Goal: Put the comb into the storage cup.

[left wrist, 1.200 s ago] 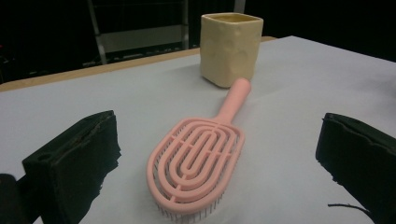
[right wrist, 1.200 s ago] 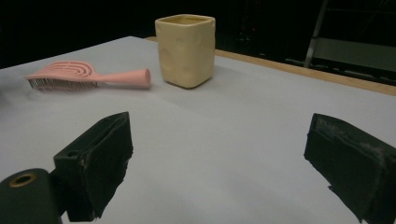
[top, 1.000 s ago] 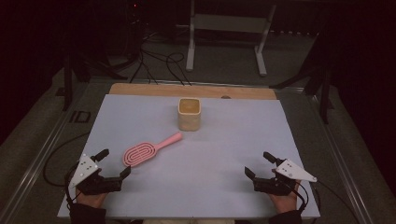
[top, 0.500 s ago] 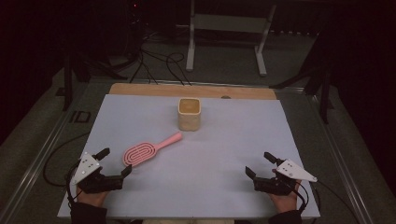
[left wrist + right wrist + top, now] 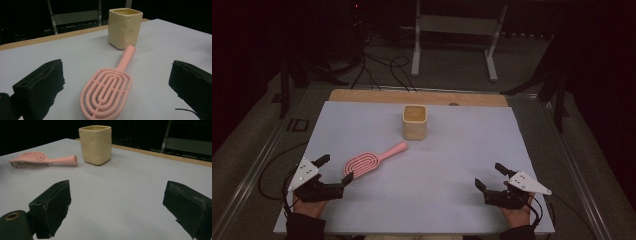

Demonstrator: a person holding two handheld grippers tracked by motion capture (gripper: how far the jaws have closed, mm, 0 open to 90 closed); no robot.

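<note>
A pink hairbrush (image 5: 372,159) (image 5: 110,87) (image 5: 40,159) lies flat on the pale table cover, handle pointing toward a cream square cup (image 5: 414,121) (image 5: 125,23) (image 5: 95,143) that stands upright near the back middle. My left gripper (image 5: 334,168) (image 5: 116,85) rests low at the near left, open, its jaws spread on either side of the brush head without touching it. My right gripper (image 5: 490,176) (image 5: 117,207) sits at the near right, open, with bare table between its jaws.
The pale cover (image 5: 462,150) spans the table, with a wooden strip (image 5: 362,95) along its far edge. Beyond it are cables (image 5: 382,67) on the floor and a metal stand (image 5: 454,30). Dark surroundings flank both sides.
My left gripper has crept slightly forward and right toward the brush head. The right gripper, brush and cup have stayed put.
</note>
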